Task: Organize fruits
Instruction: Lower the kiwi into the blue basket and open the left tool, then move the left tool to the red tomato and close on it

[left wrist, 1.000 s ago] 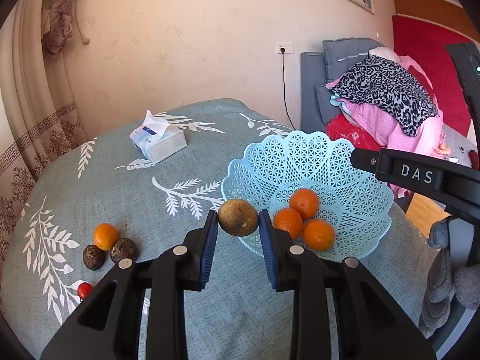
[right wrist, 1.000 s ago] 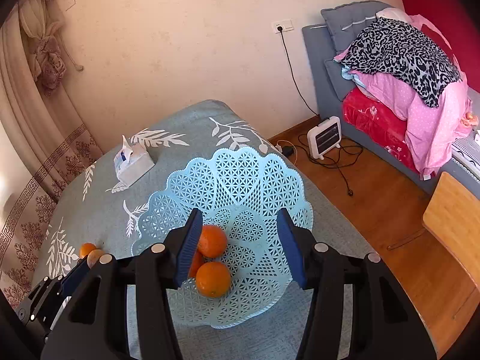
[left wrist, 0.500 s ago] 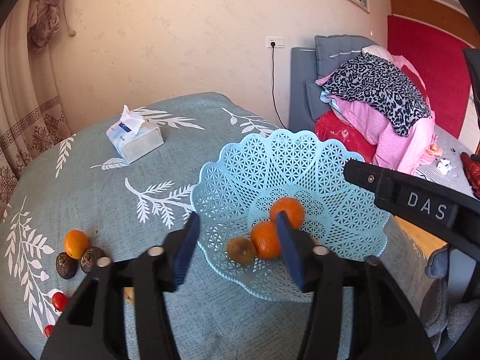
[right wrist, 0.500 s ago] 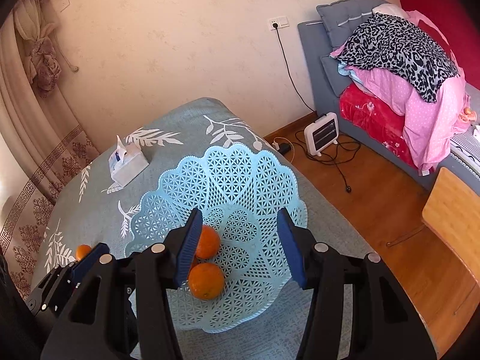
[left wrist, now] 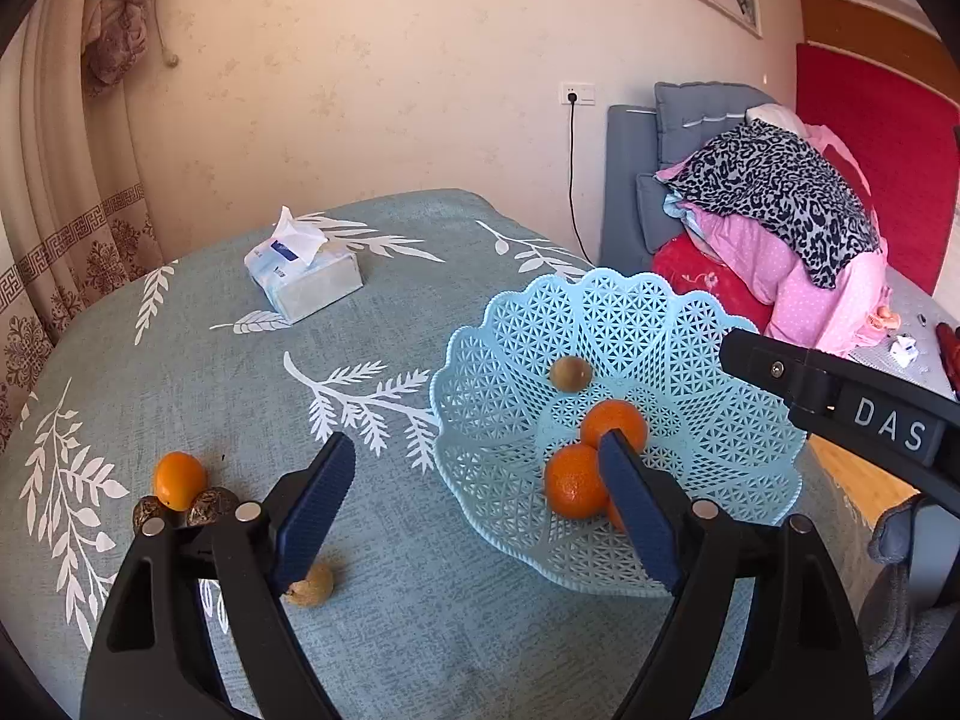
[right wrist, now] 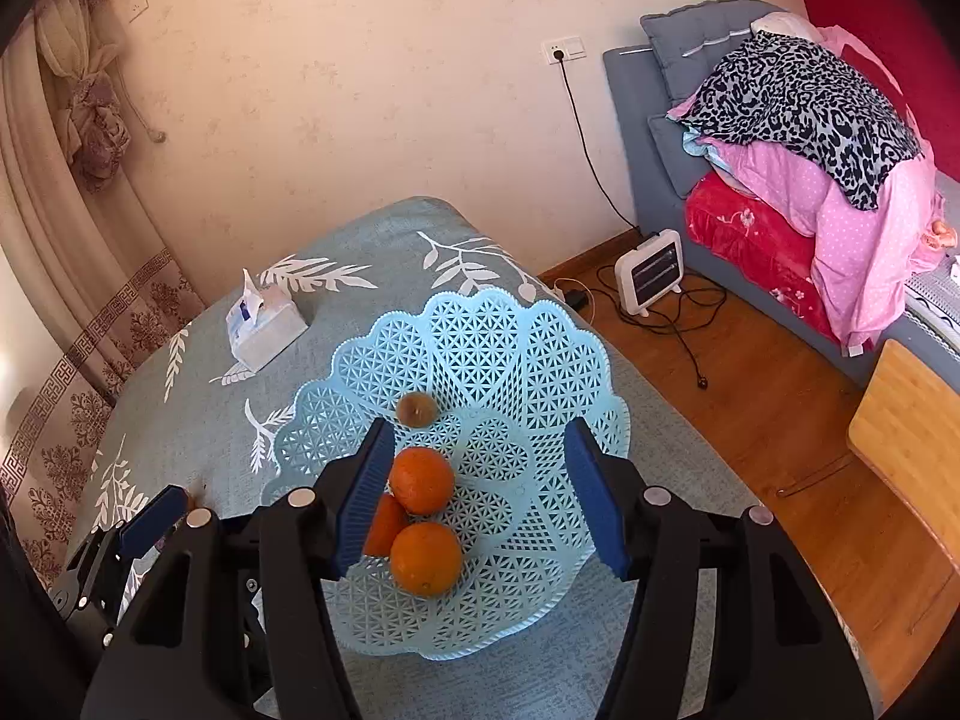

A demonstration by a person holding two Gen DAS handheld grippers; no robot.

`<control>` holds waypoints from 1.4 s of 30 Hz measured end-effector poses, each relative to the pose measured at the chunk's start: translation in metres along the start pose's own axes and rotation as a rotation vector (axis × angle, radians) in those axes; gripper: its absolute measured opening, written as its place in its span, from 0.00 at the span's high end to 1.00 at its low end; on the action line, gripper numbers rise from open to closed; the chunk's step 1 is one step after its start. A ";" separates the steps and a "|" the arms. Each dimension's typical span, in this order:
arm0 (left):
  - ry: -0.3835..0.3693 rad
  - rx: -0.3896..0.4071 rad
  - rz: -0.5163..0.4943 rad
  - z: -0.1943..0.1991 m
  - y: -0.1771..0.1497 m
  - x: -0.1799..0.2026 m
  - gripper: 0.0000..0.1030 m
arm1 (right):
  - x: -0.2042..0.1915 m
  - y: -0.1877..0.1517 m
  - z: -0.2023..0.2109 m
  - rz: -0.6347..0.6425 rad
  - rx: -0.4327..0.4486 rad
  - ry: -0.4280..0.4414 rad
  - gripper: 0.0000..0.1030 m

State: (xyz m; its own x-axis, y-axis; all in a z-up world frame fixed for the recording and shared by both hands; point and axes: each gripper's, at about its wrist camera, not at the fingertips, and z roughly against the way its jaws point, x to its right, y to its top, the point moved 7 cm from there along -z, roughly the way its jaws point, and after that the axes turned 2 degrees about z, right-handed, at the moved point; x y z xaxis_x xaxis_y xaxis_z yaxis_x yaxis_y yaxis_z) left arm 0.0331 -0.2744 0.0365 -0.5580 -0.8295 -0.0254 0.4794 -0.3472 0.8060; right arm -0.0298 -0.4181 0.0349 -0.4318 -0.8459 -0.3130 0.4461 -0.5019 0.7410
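Left wrist view only: one loose orange (left wrist: 179, 479) on the desk (left wrist: 198, 372), touching two dark wrinkled fruits (left wrist: 204, 506) just beside it, and a small tan fruit (left wrist: 312, 587) partly hidden behind the left finger pad. Right wrist view only: white heater (right wrist: 651, 270) with cables on the wooden floor, and a wooden board (right wrist: 912, 438) at right.

Left gripper (left wrist: 474, 498): jaws wide apart, holding nothing, over the desk at the basket's near-left rim. Right gripper (right wrist: 480, 492): jaws wide apart, holding nothing, above the basket's middle.

Edges and room: the blue lattice basket (right wrist: 528, 348) sits near the desk's right edge, beyond which the floor drops away. A tissue box (left wrist: 304, 282) stands toward the far side, well apart from the basket; bare leaf-patterned cloth lies between them.

Basket contents: three oranges (right wrist: 421, 480) clustered and touching at the bottom; one brown round fruit (right wrist: 416, 408) apart from them, on the far inner slope.
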 end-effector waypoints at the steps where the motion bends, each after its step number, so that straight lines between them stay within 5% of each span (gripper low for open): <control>1: 0.002 0.000 0.003 0.001 0.000 -0.002 0.16 | -0.001 0.000 0.000 0.002 0.001 0.002 0.41; 21: 0.116 -0.025 0.110 0.031 -0.027 -0.077 0.12 | -0.057 -0.024 0.005 0.115 -0.010 0.099 0.35; 42: 0.301 -0.103 0.278 0.074 -0.098 -0.198 0.12 | -0.122 -0.073 -0.005 0.281 -0.093 0.179 0.35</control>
State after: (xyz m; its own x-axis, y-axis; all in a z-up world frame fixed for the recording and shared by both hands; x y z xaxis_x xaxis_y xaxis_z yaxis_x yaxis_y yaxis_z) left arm 0.0466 -0.0433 0.0069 -0.1829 -0.9831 0.0008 0.6572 -0.1217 0.7438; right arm -0.0058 -0.2792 0.0158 -0.1416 -0.9674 -0.2099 0.6010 -0.2525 0.7583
